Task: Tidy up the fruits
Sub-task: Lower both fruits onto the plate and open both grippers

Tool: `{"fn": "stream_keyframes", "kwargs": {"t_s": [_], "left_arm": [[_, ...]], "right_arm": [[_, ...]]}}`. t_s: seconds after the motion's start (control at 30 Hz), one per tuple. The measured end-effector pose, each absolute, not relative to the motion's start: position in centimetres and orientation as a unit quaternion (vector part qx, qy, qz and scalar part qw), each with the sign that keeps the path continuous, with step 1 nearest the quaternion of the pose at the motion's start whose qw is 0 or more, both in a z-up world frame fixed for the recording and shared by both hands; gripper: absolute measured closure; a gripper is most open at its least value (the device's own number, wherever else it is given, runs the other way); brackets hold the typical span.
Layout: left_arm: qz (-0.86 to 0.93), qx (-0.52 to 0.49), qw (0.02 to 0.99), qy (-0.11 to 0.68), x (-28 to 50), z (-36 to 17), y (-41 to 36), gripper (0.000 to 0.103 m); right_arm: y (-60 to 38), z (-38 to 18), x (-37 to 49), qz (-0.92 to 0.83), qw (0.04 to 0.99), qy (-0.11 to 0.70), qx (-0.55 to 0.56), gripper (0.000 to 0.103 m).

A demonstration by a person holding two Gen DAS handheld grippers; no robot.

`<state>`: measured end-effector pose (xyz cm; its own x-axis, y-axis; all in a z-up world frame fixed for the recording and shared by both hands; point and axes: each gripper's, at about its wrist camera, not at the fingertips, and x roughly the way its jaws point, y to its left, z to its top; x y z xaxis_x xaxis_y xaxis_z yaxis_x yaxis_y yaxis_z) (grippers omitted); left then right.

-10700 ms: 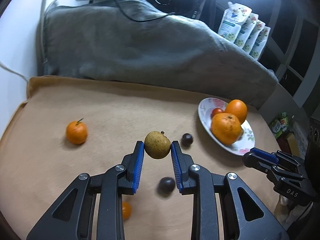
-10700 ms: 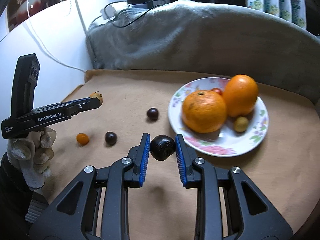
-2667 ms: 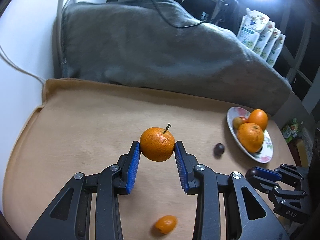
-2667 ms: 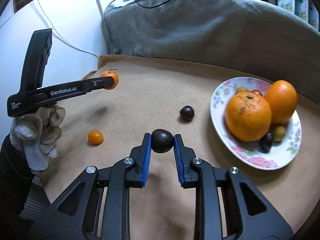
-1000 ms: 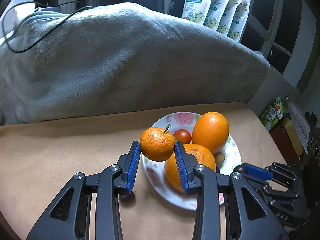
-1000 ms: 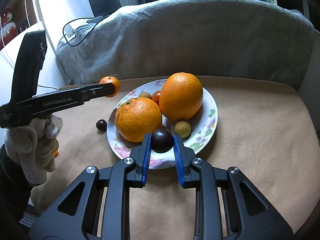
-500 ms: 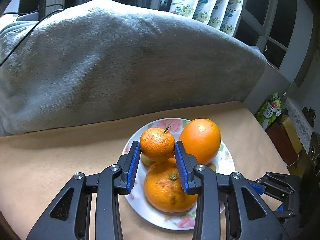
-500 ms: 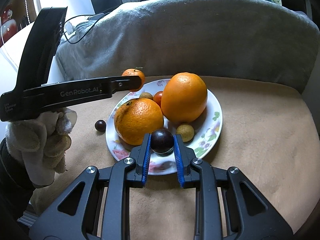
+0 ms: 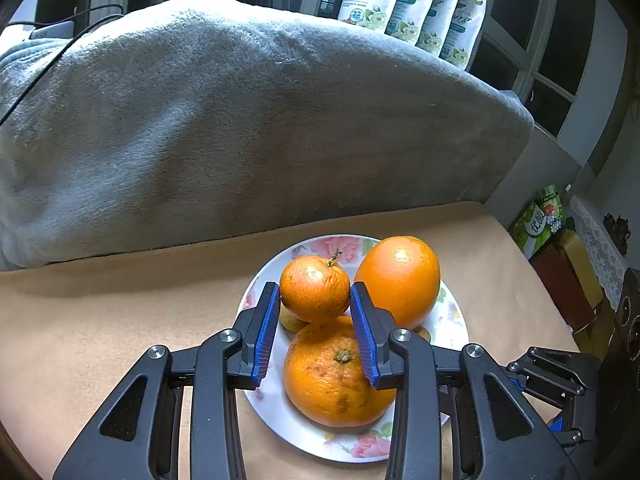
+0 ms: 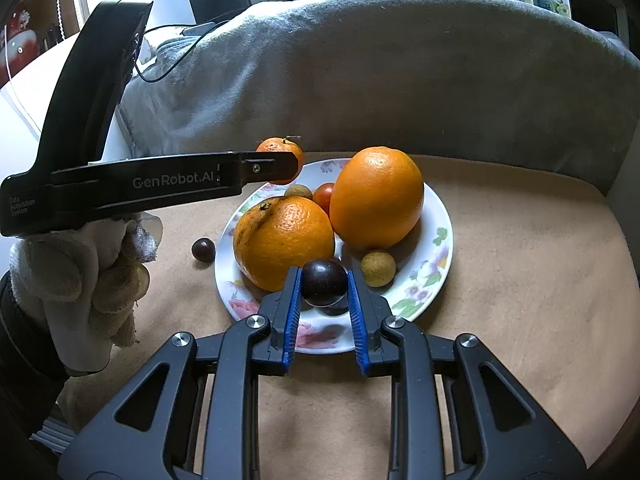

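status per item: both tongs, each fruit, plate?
left tongs: shut on mandarin, above plate
mandarin: held, off the plate
right tongs: shut on dark plum
dark plum: held just over plate
plate: loaded with two big oranges, small fruits
loose dark fruit: on cloth, left of plate

The black left gripper with blue-padded fingers (image 9: 315,312) is clamped on a small stemmed orange mandarin (image 9: 314,293), held by a white-gloved left hand (image 10: 86,276) (seen from the right wrist). The matching black right gripper (image 10: 324,300) pinches a small dark round plum (image 10: 324,282) at its fingertips.
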<state>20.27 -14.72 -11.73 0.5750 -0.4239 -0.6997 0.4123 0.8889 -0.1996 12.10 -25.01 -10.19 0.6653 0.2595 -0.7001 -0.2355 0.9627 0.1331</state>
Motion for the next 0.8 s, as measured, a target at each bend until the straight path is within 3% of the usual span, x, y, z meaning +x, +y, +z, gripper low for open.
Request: {"fn": "stream_keyframes", "kwargs": {"t_s": [0.13,0.2,0.27,0.47,0.53,0.73,0.8], "left_arm": [[-0.238,-0.01,0.89,0.388,20.1,-11.3,-14.7,0.056],[-0.243,-0.007,0.892,0.381,20.1,-11.1,-14.7,0.056],[-0.244,-0.006,0.893,0.379,20.1,-11.0,-14.6,0.056],[-0.241,-0.006,0.893,0.379,19.9,-10.8,-14.5,0.054],[-0.24,-0.006,0.894,0.377,19.8,-10.7,-14.4,0.045],[-0.233,-0.007,0.899,0.371,19.3,-9.9,-14.0,0.041],[-0.23,-0.007,0.901,0.367,19.0,-9.6,-13.7,0.037]], "right_arm": [[-25.0,-10.2,12.1,0.135,0.912,0.387,0.014,0.078],[-24.9,-10.1,12.0,0.135,0.914,0.383,0.014,0.058],[-24.9,-9.9,11.9,0.135,0.917,0.376,0.014,0.047],[-24.9,-9.7,11.9,0.139,0.917,0.373,0.013,0.045],[-24.9,-9.6,11.8,0.138,0.918,0.372,0.014,0.037],[-24.8,-9.1,11.1,0.139,0.921,0.364,0.013,0.03],[-24.9,-8.8,10.8,0.14,0.922,0.36,0.013,0.021]]}}
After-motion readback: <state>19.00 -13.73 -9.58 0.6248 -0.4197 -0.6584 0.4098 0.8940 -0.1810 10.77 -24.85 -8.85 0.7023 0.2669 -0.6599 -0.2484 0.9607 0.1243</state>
